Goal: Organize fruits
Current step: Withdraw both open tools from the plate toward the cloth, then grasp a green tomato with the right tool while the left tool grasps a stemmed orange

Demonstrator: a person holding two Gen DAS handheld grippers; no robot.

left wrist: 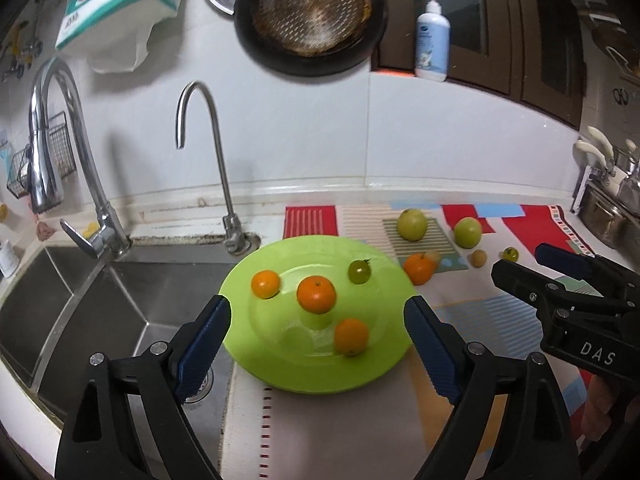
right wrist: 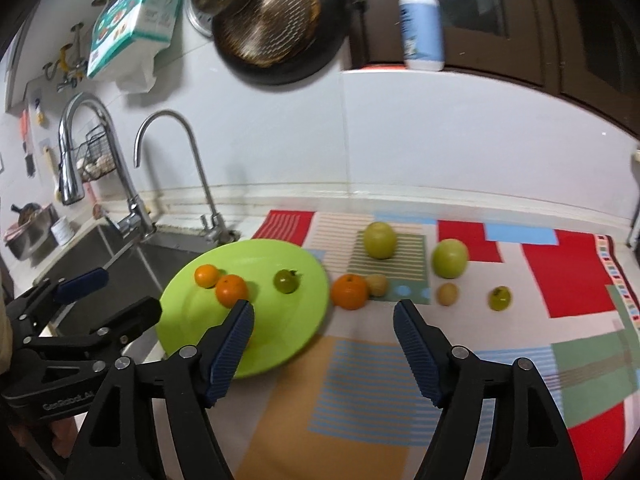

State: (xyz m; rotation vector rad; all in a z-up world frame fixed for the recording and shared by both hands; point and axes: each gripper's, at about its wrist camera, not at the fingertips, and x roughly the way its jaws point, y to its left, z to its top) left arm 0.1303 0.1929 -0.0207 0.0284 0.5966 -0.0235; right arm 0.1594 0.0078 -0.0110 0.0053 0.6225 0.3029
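Orange third mandarin (left wrist: 351, 336), left-view only.

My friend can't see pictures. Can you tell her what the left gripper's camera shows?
A green plate beside a sink holds three oranges and one small green fruit. The left gripper hangs open above it, empty. More fruit waits on the colourful mat, near the right gripper.

A green plate (left wrist: 320, 376) bearing three oranges (left wrist: 316, 294) and one green tomato (left wrist: 359, 271) is seen between the left gripper's (left wrist: 318, 344) wide-open, empty jaws.
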